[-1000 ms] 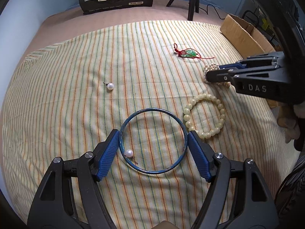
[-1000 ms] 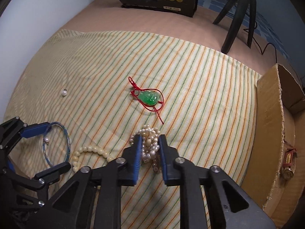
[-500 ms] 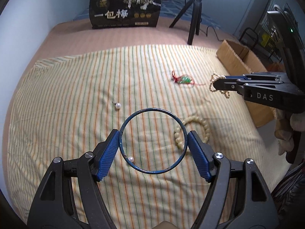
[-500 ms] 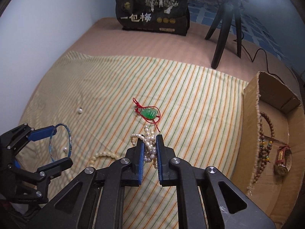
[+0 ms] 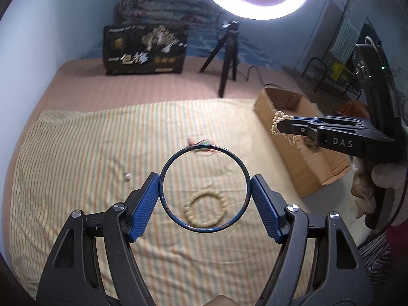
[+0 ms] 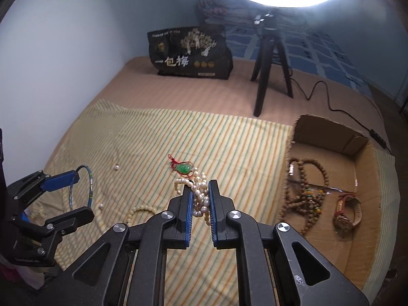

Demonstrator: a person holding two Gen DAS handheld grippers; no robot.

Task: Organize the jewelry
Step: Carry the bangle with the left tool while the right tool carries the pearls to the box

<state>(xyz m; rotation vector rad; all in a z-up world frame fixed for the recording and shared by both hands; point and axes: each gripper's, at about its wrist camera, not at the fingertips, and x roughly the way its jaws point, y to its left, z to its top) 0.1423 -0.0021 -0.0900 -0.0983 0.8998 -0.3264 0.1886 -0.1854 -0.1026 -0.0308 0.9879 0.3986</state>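
The left tool (image 5: 204,196) stands wide, its ribbed blue pads pressed on either side of a thin dark blue metal bangle (image 5: 204,189), held clear above the yellow striped cloth (image 5: 89,153) on the bed. The right tool (image 6: 200,204) is nearly closed, gripping a bunched white pearl necklace (image 6: 197,191) whose loops stick out past its tips, lifted near the left wall of the open brown cardboard box (image 6: 367,178) at right. Both tools angle downward; a light glove (image 5: 377,181) wraps the right handle. On the cloth lie a cream bead bracelet (image 5: 205,210), a green pendant on red cord (image 6: 184,167) and a loose pearl (image 5: 127,176).
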